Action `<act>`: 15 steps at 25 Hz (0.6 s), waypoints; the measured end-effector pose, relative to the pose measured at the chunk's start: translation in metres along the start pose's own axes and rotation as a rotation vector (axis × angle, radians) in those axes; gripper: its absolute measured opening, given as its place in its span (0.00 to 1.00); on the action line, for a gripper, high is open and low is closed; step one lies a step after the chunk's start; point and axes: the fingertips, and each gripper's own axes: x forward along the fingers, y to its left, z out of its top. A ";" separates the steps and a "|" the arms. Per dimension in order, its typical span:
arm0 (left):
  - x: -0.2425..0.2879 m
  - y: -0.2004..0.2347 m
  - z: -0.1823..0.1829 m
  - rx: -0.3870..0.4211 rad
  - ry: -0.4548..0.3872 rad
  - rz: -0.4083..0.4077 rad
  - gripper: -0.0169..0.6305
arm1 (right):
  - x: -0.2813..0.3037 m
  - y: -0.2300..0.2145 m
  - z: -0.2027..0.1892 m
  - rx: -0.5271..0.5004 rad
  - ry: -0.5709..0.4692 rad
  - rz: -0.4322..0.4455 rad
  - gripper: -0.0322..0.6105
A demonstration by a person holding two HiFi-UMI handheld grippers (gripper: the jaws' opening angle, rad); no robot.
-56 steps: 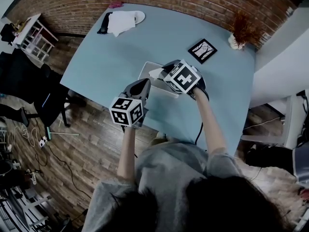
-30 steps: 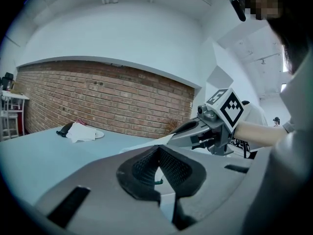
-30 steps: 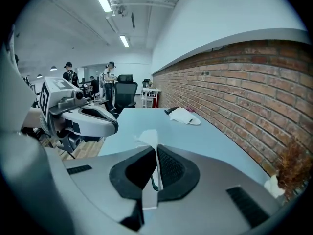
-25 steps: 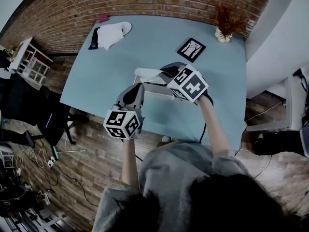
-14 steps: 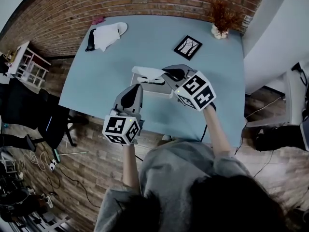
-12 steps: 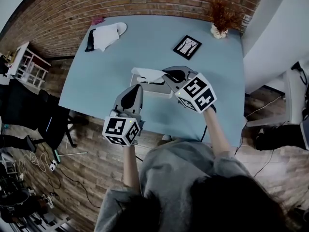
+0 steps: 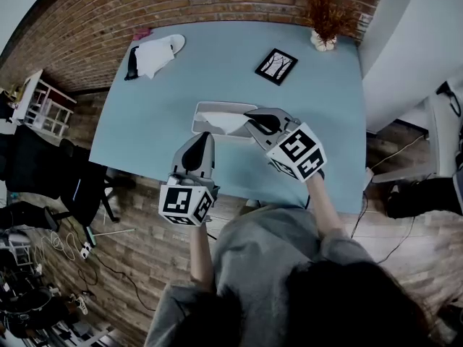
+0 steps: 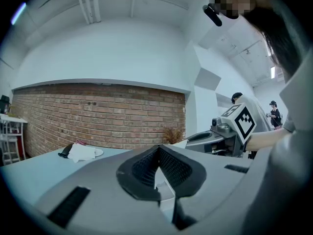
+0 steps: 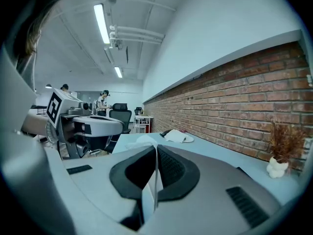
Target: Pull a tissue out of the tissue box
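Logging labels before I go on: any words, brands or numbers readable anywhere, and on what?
No readable text anywhere.
Cubes on left gripper and right gripper: square markers only, no letters.
Framed picture: line drawing, no words visible.
Tissue box and tissue: no print shows.

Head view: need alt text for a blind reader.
From above, a person's right tool pinches a white tissue at a tissue box on a blue table. The left tool hovers just in front of the box.
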 end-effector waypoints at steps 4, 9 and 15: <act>-0.002 -0.007 -0.004 0.004 -0.001 0.005 0.03 | -0.008 0.002 -0.006 0.008 -0.022 -0.001 0.05; -0.003 -0.013 -0.008 0.009 -0.001 0.017 0.03 | -0.014 0.004 -0.012 0.000 -0.025 0.007 0.05; -0.001 -0.016 -0.013 0.006 -0.002 0.033 0.03 | -0.016 0.004 -0.012 -0.017 -0.032 0.023 0.05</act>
